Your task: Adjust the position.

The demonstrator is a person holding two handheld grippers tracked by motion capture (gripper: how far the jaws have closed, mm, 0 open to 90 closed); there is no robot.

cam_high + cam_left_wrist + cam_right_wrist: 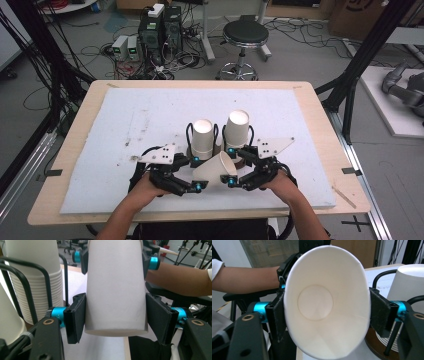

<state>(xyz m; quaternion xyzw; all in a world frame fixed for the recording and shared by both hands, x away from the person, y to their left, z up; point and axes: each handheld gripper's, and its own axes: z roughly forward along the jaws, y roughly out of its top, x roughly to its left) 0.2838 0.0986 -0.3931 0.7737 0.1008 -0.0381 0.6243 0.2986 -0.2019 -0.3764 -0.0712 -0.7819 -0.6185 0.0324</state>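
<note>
gripping paper cup (pixel 216 169), both claws, base hidden

This is a robotics lab. Beyond the wooden table (pixel 75 130) stand computer towers (pixel 160 27) amid tangled floor cables (pixel 95 52), with a black stool (pixel 245 35) beside them and black frame struts (pixel 367 47) flanking the table.
</note>
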